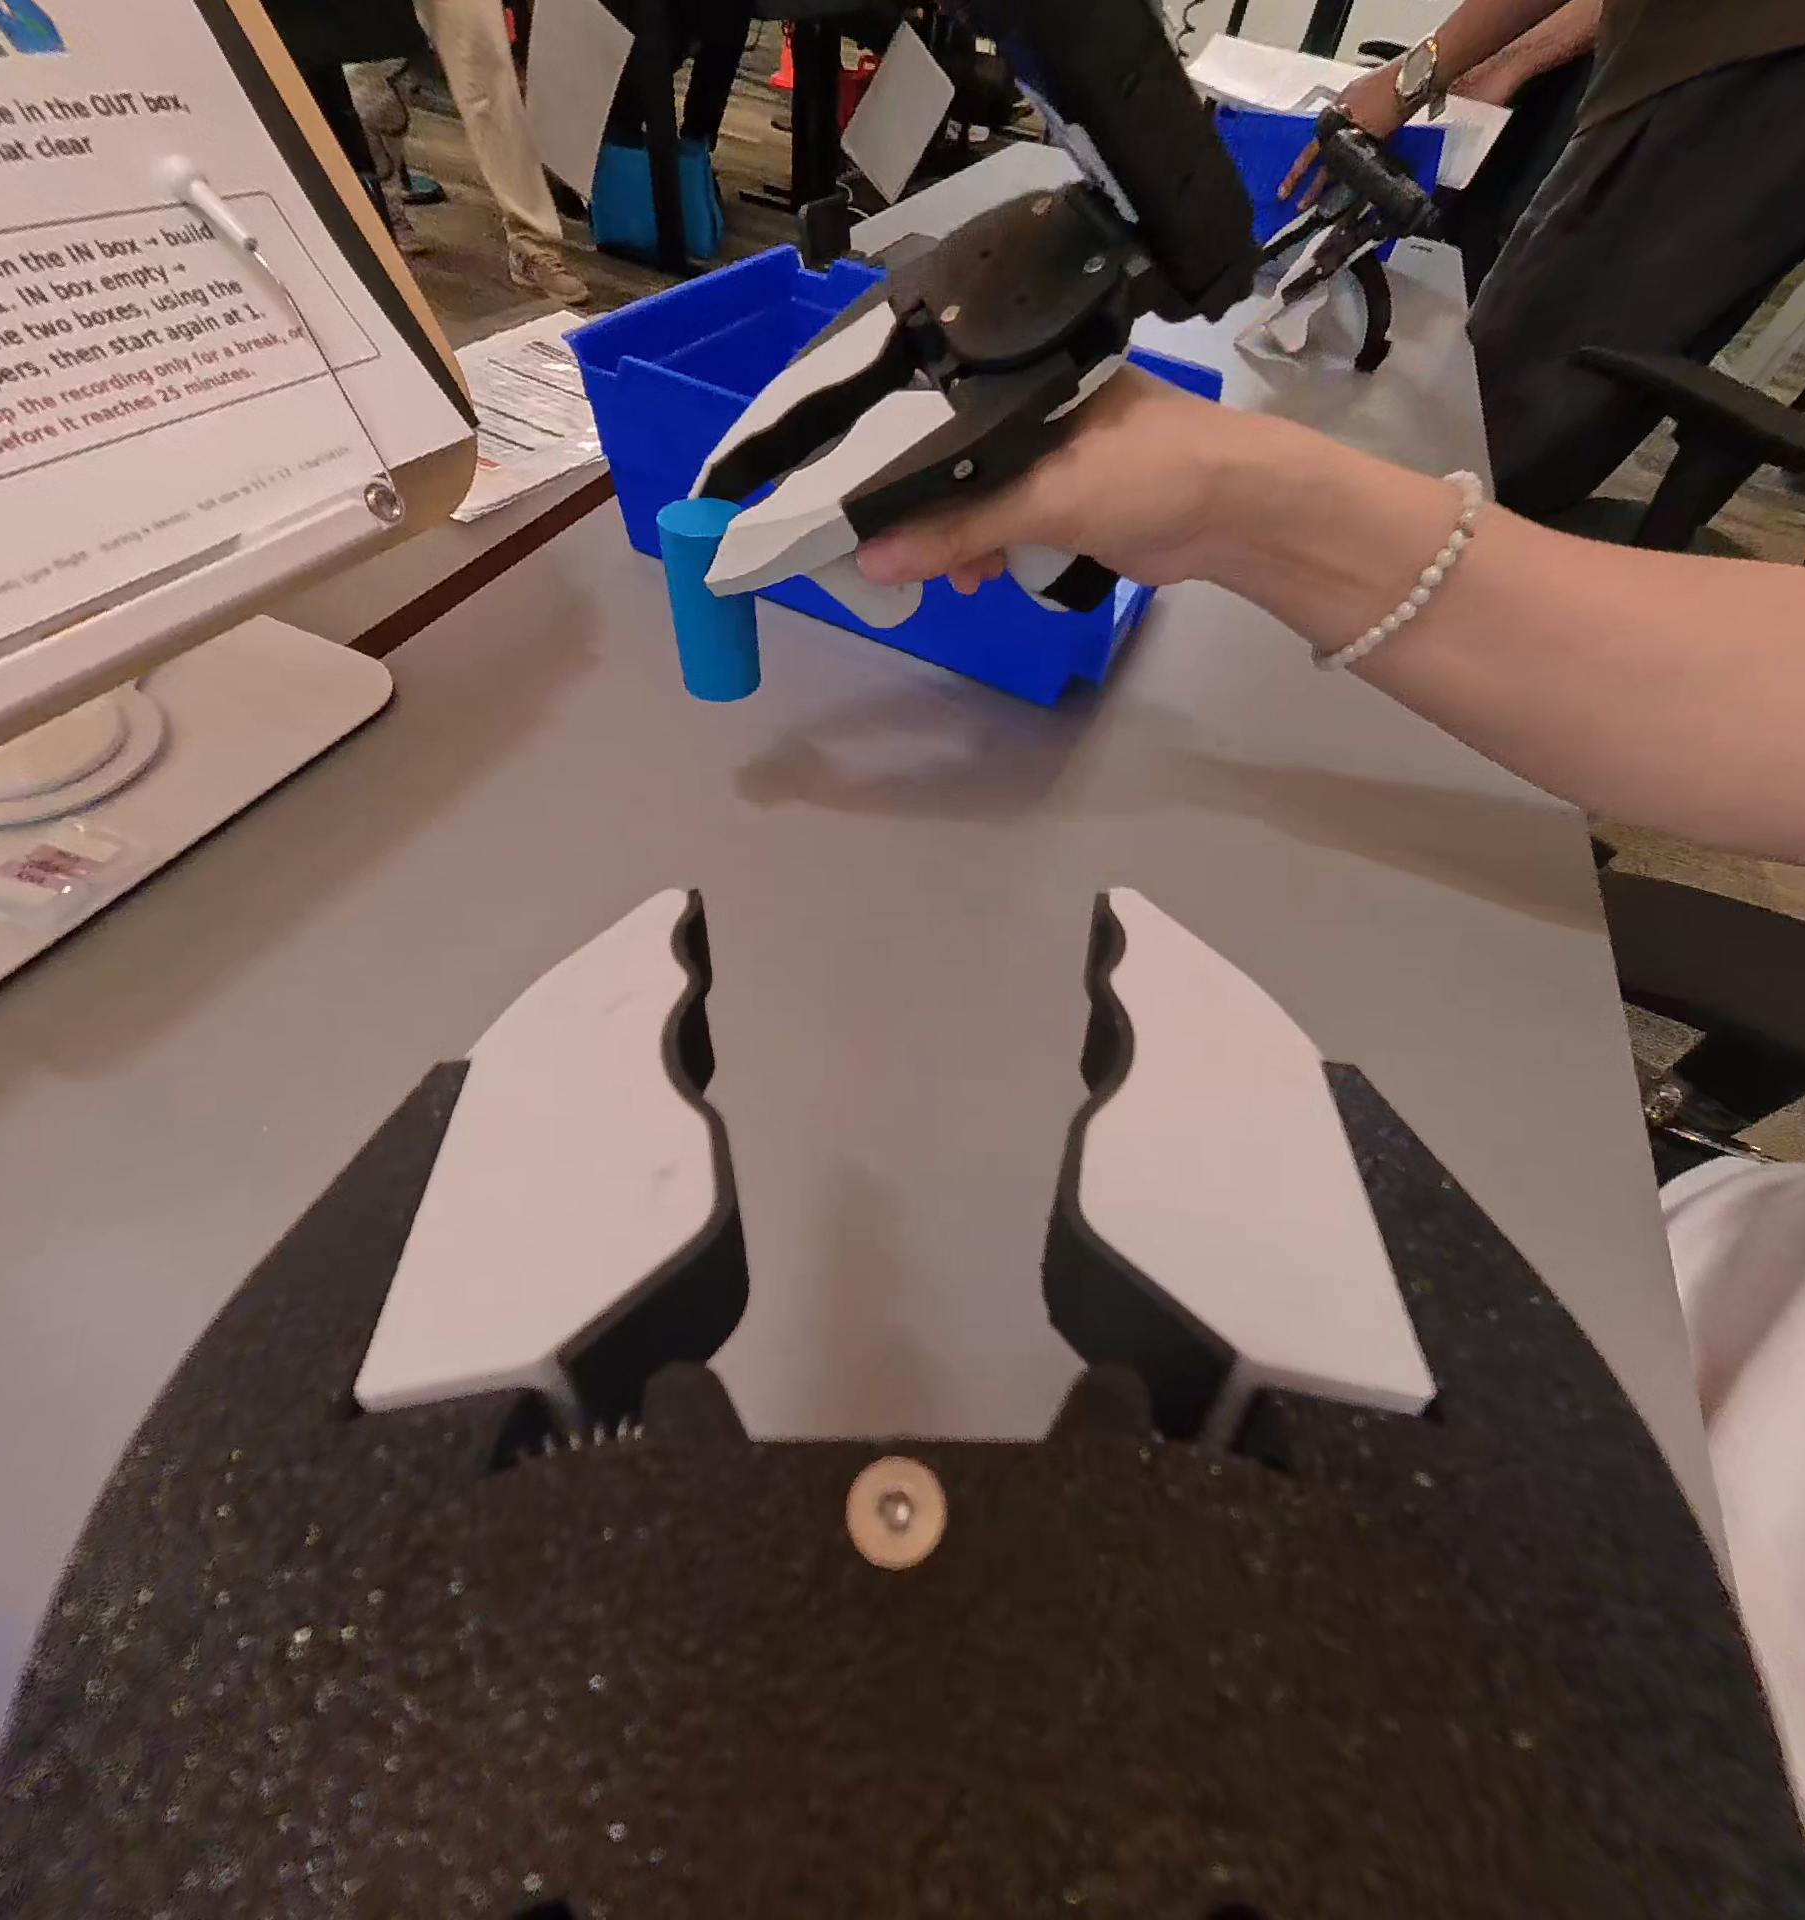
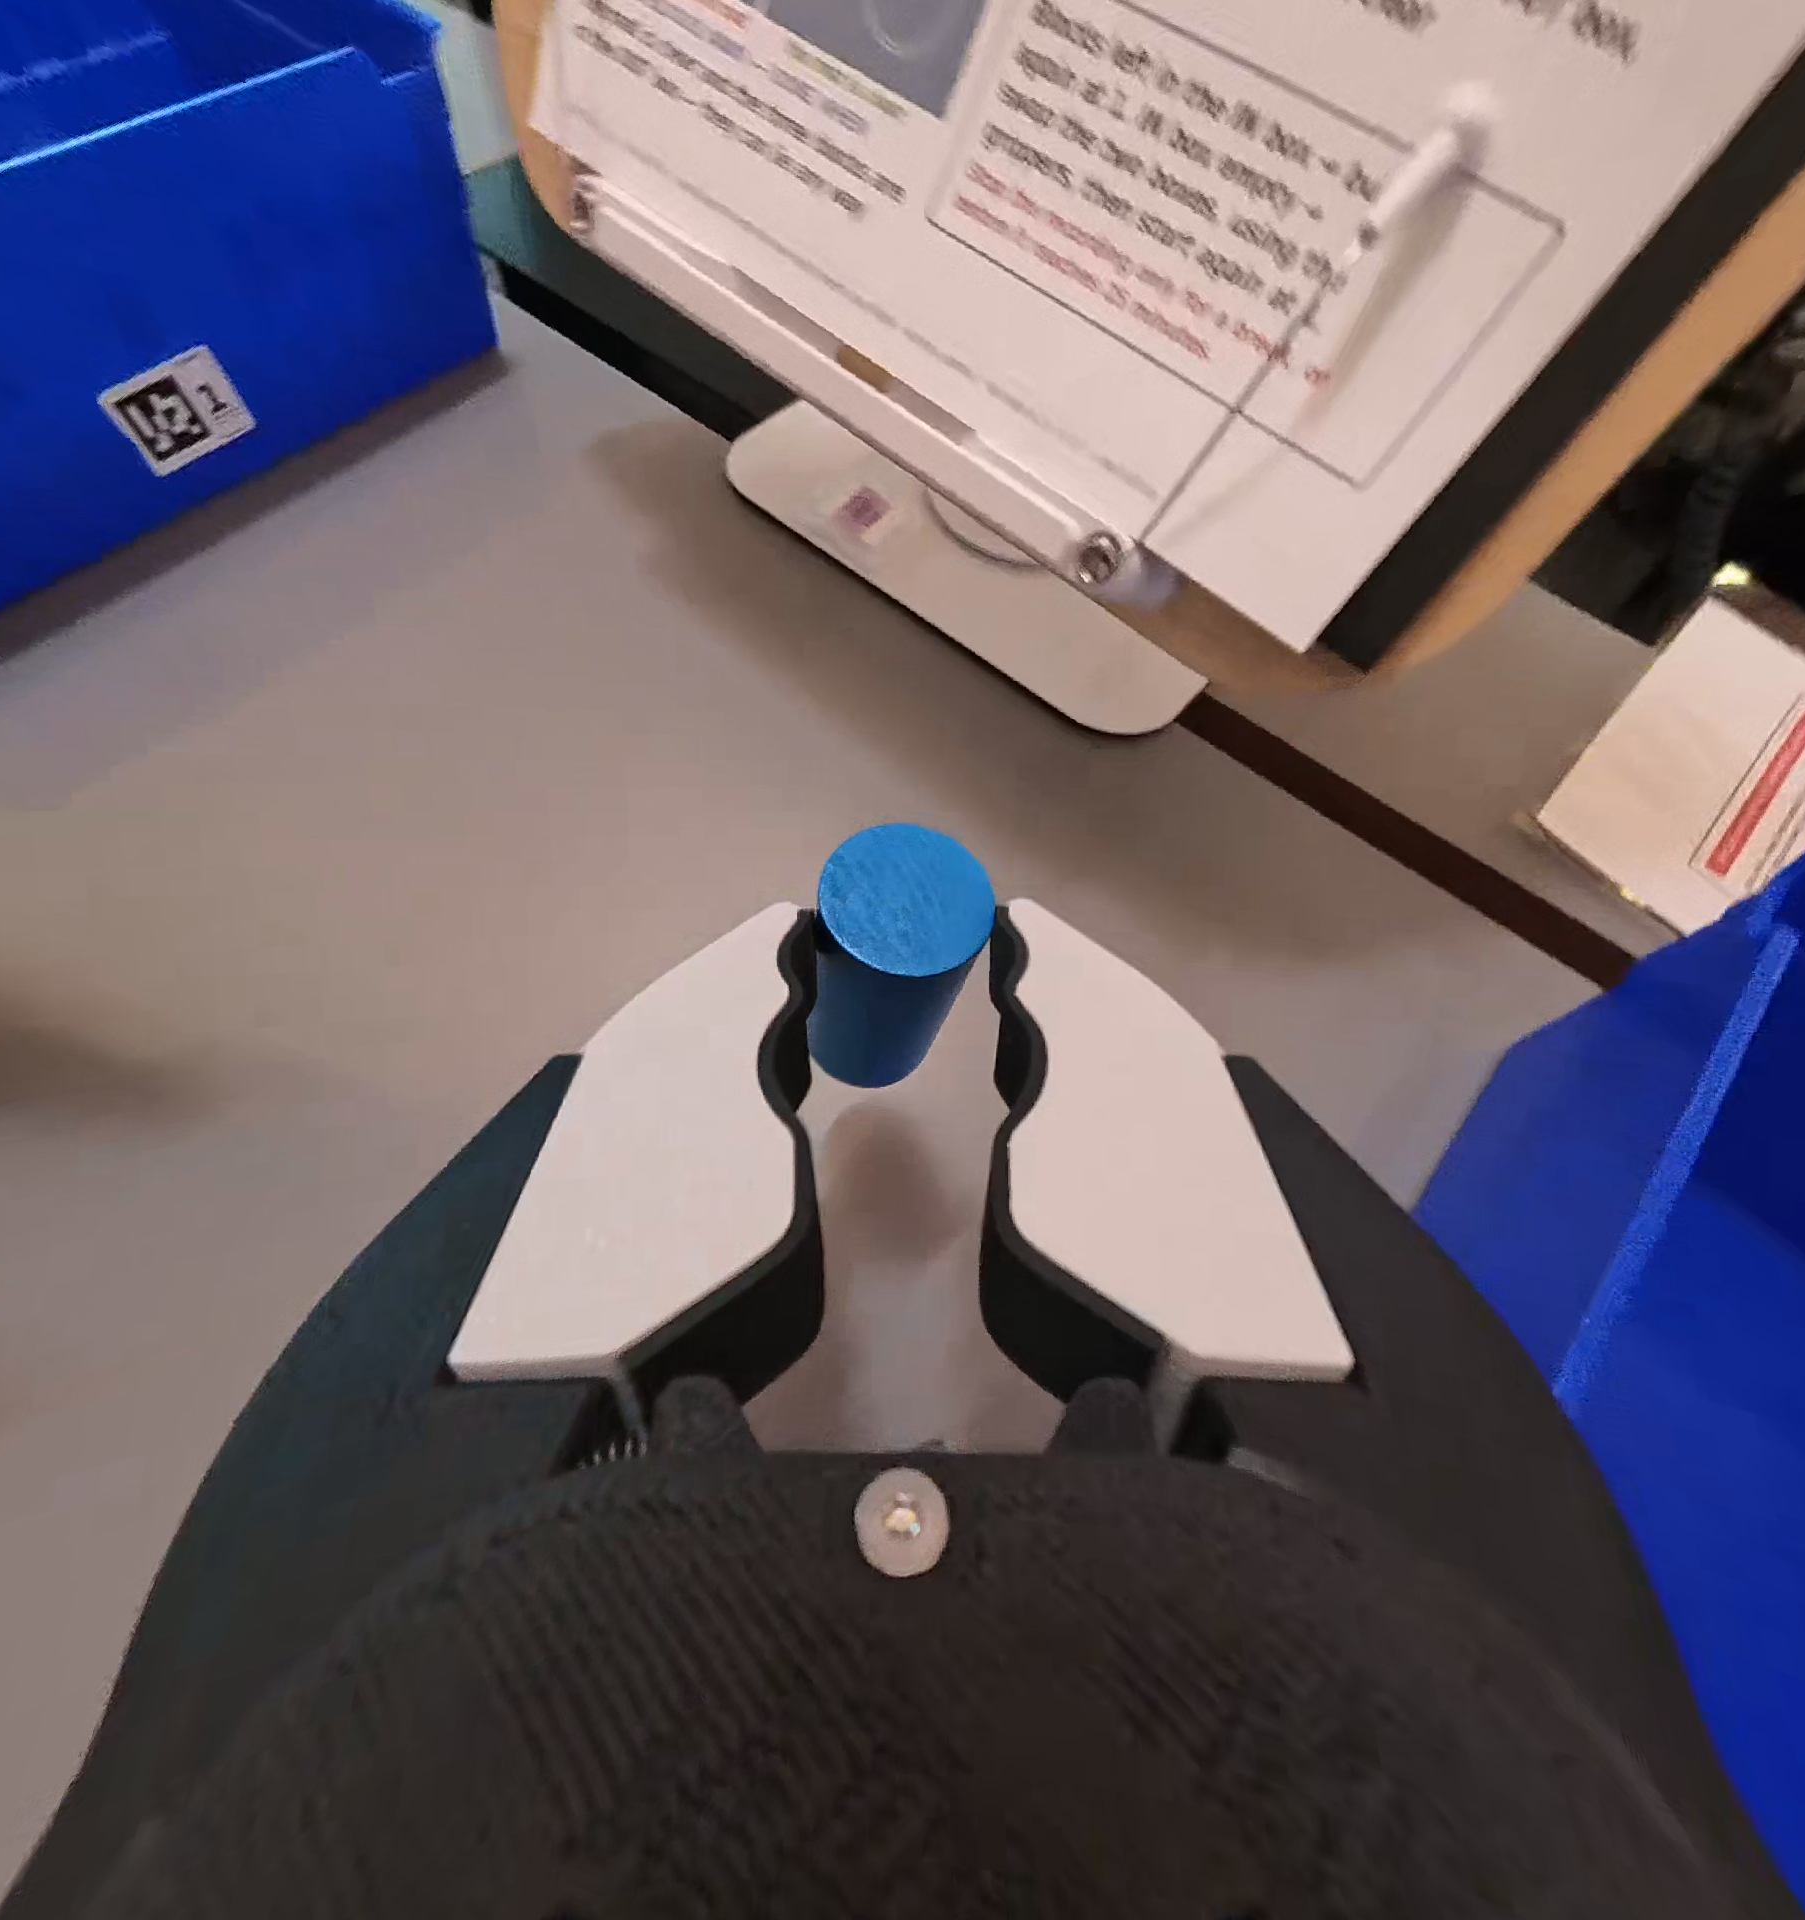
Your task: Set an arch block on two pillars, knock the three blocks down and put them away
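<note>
Left wrist view: the left claw [image 1: 898,914] is hovering over the grey surface [image 1: 877,810] with its fingers spread wide and nothing between them. Farther off, a hand [image 1: 1064,499] is holding the right claw [image 1: 716,530], whose tips are sitting against the top of a blue cylinder [image 1: 711,603]. The cylinder is standing upright on the surface, just in front of a blue bin [image 1: 690,364]. A sign on a white stand [image 1: 150,312] is standing at the left. Right wrist view: the right claw [image 2: 898,925] is gripping the cylinder [image 2: 893,956] near its top, both fingertips pressing on its sides, the opening narrow. The cylinder is appearing upright with its base at the surface [image 2: 358,779], though contact there cannot be confirmed. A blue bin [image 2: 202,208] bearing a square marker is sitting at the upper left, a second bin [image 2: 1708,1247] is lying at the right edge, and the sign [image 2: 1137,208] is standing ahead.
</note>
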Demonstrator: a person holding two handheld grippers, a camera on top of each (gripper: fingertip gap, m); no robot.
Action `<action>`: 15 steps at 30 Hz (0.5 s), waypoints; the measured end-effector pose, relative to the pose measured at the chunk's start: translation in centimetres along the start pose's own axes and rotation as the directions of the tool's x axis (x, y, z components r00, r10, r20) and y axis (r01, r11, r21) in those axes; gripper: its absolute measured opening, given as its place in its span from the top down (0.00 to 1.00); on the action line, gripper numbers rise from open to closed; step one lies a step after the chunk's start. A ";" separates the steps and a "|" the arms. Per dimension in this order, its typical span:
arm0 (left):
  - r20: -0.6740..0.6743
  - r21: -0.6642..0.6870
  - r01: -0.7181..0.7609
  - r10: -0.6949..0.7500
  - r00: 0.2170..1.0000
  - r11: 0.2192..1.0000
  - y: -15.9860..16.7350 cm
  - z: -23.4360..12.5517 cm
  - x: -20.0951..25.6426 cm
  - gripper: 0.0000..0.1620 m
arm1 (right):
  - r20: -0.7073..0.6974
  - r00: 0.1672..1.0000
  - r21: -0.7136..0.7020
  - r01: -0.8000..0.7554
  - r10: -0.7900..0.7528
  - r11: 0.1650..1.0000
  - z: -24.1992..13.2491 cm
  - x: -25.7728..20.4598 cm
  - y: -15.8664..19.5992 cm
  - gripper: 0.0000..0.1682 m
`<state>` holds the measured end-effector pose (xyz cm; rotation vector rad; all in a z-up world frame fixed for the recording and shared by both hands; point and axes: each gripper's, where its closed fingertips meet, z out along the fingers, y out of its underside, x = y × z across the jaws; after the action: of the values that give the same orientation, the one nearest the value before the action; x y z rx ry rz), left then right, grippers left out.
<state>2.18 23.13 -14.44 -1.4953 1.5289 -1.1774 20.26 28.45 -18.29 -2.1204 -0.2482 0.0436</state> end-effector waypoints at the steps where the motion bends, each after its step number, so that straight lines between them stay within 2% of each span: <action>1: 0.003 0.000 0.002 -0.002 1.000 1.000 0.2 -0.1 0.0 0.57 | -0.004 1.000 0.003 -0.030 0.031 1.000 0.3 0.2 0.5 0.81; 7: -0.012 0.005 0.037 -0.037 0.999 0.999 1.1 -0.6 -0.1 0.57 | -0.092 0.996 -0.053 -0.026 0.021 0.998 1.6 1.0 2.7 0.81; 15: -0.012 0.006 0.042 -0.042 0.999 0.999 1.4 -1.2 -0.2 0.58 | -0.089 0.990 -0.065 -0.113 0.107 0.992 3.0 1.4 4.6 0.81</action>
<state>0.56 23.42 -15.29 -1.5252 1.5074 -1.2162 21.99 28.88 -23.64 -2.1981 -0.0835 0.0091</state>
